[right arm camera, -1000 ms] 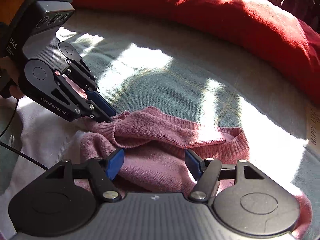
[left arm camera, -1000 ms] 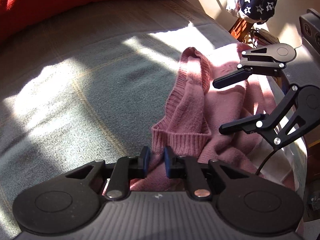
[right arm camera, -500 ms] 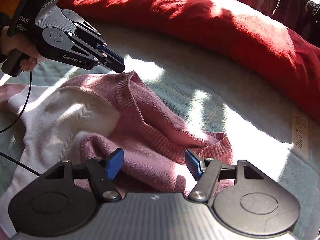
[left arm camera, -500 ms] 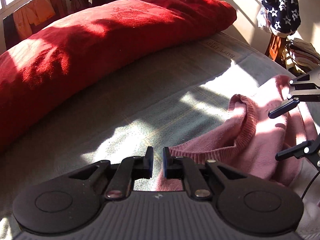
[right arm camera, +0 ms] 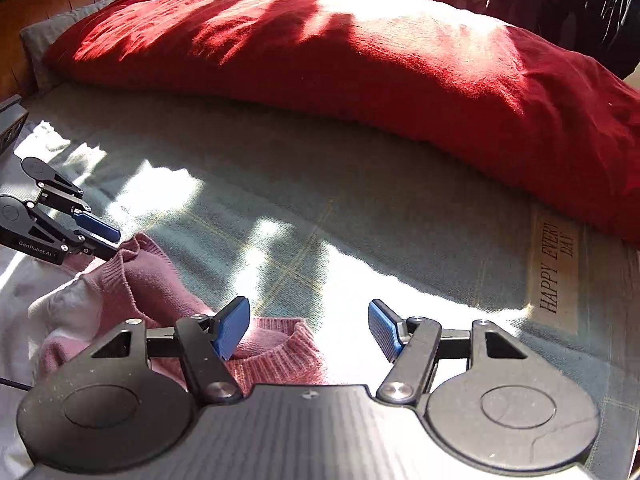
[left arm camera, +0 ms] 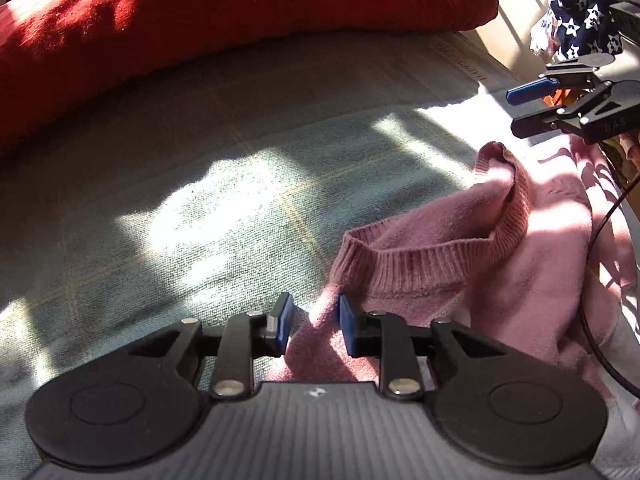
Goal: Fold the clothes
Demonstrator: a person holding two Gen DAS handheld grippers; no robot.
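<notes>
Released since the earlier frame: left gripper (left arm camera: 311, 330) jaws opening, pink sweater (left arm camera: 460, 264) hem slack between them | right gripper (right arm camera: 308, 330) wide apart, holding nothing, drawn aside | sweater rumpled on grey-green bedspread (right arm camera: 320, 200); fold unfinished, regrasp likely.

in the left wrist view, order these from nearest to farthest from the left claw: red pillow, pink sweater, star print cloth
1. pink sweater: right at the left claw, whose jaws are opening with a fold of the knit between them, spreading to the right.
2. red pillow: across the grey blanket, along the far side.
3. star print cloth: far right corner, beyond the bed's edge.
</notes>
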